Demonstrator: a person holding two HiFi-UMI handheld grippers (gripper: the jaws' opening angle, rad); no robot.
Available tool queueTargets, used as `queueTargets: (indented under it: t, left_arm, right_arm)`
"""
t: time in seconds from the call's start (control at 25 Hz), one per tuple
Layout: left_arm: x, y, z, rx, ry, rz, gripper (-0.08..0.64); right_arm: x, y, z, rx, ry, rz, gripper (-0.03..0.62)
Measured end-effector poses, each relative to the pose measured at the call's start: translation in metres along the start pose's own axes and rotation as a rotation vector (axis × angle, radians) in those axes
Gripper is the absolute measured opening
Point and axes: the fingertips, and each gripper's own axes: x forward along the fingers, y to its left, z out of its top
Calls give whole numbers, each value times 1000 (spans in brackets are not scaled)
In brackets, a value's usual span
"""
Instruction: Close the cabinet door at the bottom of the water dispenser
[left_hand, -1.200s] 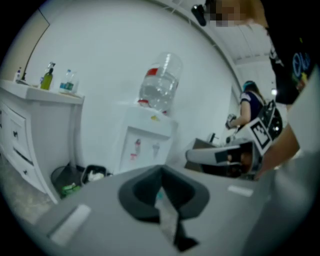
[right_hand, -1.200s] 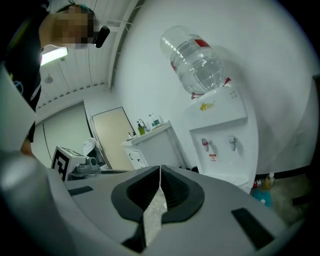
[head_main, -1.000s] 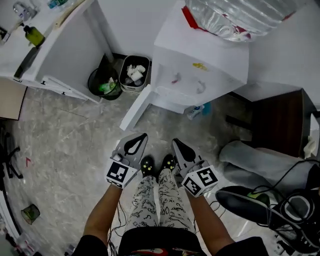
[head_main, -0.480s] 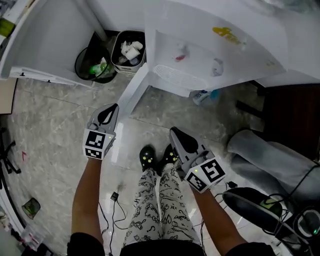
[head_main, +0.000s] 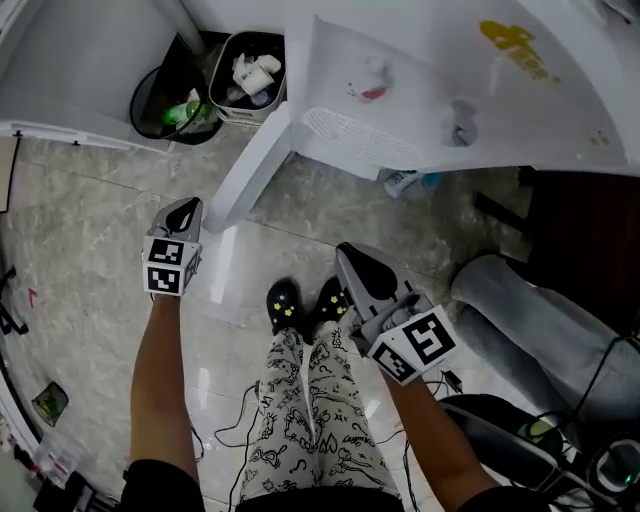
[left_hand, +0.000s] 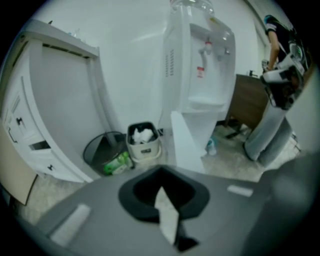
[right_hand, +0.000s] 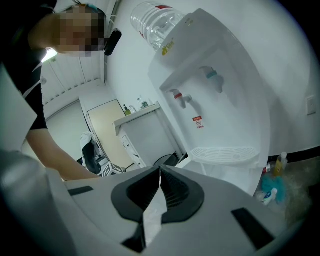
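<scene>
The white water dispenser (head_main: 470, 90) stands ahead, with its drip tray (head_main: 360, 140) facing me. Its bottom cabinet door (head_main: 250, 165) is swung open and juts toward me over the floor; in the left gripper view the door (left_hand: 185, 142) shows edge-on below the dispenser (left_hand: 200, 75). My left gripper (head_main: 187, 205) is shut on nothing and hangs just left of the door's free end, apart from it. My right gripper (head_main: 345, 252) is shut on nothing, lower, in front of the dispenser (right_hand: 215, 105). In each gripper view the jaws meet at the tip (left_hand: 160, 172) (right_hand: 160, 170).
A black mesh bin (head_main: 160, 100) and a white bin (head_main: 248, 75) stand left of the door, next to a white cabinet (head_main: 80, 60). A blue bottle (head_main: 405, 182) lies under the dispenser. A dark wooden cabinet (head_main: 590, 230) and a grey bundle (head_main: 520, 320) are at the right.
My left gripper has swung out to the left and forward, up beside the open door's free end. The head view has come closer to the dispenser. My right gripper has barely moved.
</scene>
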Motion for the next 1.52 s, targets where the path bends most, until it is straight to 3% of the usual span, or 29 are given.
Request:
queueTargets:
  t: [0.4,0.6,1.04,1.52]
  left_arm:
    - [7,-43,0,21,4,-128,-5]
    - [15,-89,27,-41,-91,-167,-5]
    - [48,-200,67,-41,-165,-367,0]
    - [107,-266,135,228,-174,-513,2]
  right_arm:
    - [3,-23,6,16,2,-45,17]
    - [-1,-31,12,-30,-5,-56,17]
    - [-23,-57,11,50,-74,-133,17]
    - [-60,-92,22,89,-111,-216,17]
